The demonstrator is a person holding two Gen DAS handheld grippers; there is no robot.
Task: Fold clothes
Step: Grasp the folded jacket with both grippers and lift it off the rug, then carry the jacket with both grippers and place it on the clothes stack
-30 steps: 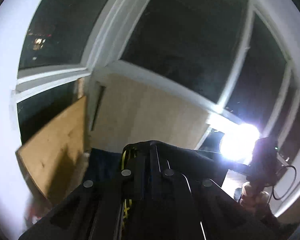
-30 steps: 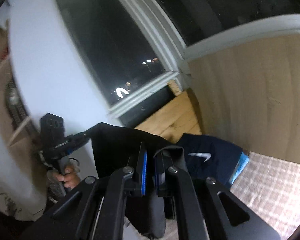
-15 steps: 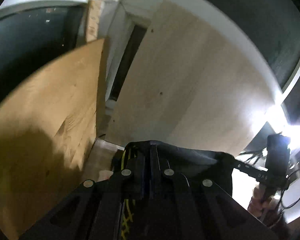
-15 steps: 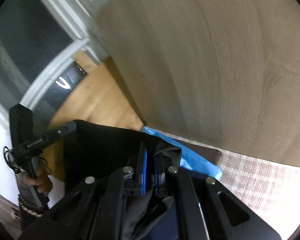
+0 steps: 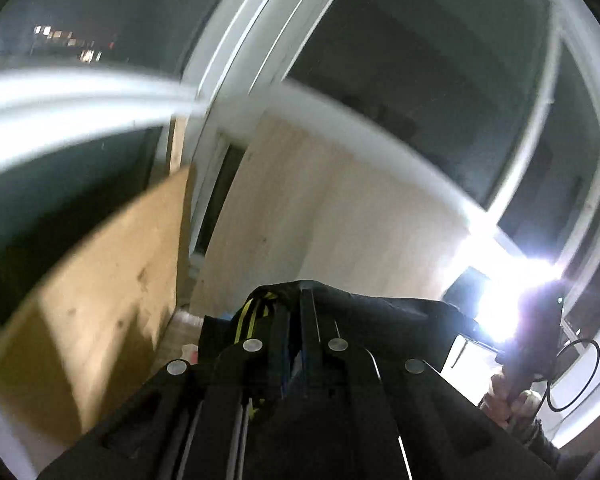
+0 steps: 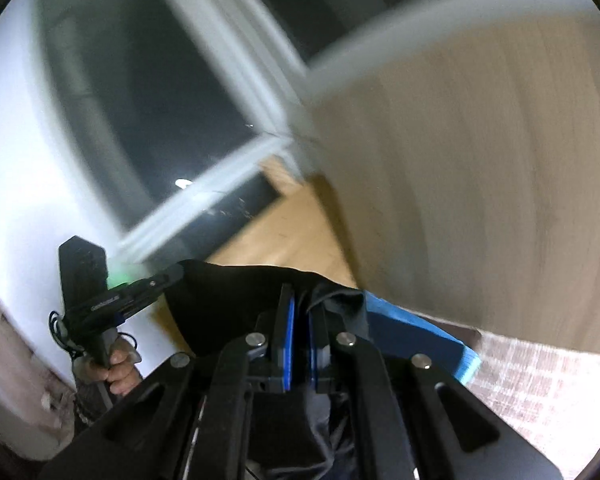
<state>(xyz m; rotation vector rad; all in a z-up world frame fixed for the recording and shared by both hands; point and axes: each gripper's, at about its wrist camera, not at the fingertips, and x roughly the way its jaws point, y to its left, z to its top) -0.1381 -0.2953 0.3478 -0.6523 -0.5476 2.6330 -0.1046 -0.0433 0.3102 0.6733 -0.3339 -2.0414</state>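
Observation:
A black garment (image 5: 384, 312) with yellow stripes near its edge hangs stretched in the air between my two grippers. My left gripper (image 5: 300, 300) is shut on one edge of it at the bottom centre of the left wrist view. In the right wrist view my right gripper (image 6: 300, 300), with blue pads, is shut on the other edge of the black garment (image 6: 228, 300). The left gripper (image 6: 176, 272) also shows at the left there, gripped by a person's hand (image 6: 120, 372). The lower part of the cloth is hidden behind the gripper bodies.
Pale wooden boards (image 6: 480, 200) (image 5: 100, 300) lean against the white window frames (image 5: 228, 80) ahead. A blue block (image 6: 416, 336) lies on a woven mat (image 6: 540, 384) below right. A glaring lamp (image 5: 500, 280) washes out the right of the left wrist view.
Both views dipped towards the wooden boards half a second ago and have swung back up to the windows. The black garment stays gripped in both grippers throughout.

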